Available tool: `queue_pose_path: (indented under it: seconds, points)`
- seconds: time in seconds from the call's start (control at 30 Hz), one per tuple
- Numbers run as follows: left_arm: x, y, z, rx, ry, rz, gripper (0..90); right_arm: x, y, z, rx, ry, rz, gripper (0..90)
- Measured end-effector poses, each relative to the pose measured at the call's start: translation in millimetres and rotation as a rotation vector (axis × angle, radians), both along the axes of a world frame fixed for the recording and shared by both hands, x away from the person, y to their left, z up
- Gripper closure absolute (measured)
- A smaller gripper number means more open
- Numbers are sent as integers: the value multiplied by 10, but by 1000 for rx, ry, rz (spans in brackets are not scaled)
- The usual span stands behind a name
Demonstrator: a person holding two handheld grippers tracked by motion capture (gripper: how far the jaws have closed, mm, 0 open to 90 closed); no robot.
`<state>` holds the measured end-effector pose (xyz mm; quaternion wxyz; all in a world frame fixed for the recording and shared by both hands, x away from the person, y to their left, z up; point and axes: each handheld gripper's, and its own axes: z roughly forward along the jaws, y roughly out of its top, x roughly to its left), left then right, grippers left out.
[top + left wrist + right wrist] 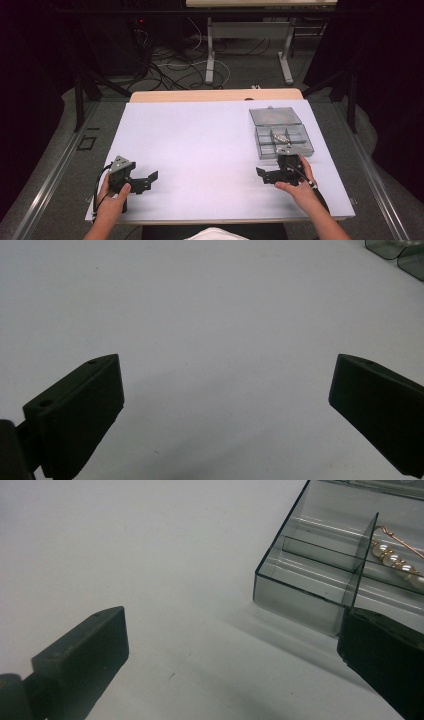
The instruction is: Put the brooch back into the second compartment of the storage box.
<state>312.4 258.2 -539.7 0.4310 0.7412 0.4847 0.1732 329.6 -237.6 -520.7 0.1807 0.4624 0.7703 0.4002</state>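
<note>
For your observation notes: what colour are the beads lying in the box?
White, pearl-like beads on gold wire, in the clear grey box; best in the right gripper view.

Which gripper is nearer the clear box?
Right. The right gripper sits just in front of the clear box, open; the left gripper is far across the table, also open.

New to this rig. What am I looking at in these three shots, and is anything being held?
No robot here: a person holds a handheld two-jaw tool in each hand, the left gripper and the right gripper. The high view looks down from above the person's side; each of the other two pictures comes from a camera riding on one gripper, looking along its black jaws. On the white table sits a clear compartment box, lid open, with a pearl-and-wire piece in one compartment. Both grippers are open and hold nothing; the right one is close to the box.
</note>
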Motion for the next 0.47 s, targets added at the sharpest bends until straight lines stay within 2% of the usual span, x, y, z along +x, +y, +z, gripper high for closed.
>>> queue_pose_path:
  seconds: [0.13,0.23,0.33,0.47]
  points:
    - [2,8,3,0,-3,-1,13,-48,-7,-62,19,-6,-13,0]
    - [-1,8,9,-5,-5,-2,13,-67,9,-114,5,-11,-15,0]
    - [-2,14,13,-5,-6,-5,13,-79,44,-149,-32,-21,1,0]
    - [-2,22,12,-9,-7,0,13,-83,83,-165,-30,-13,21,0]
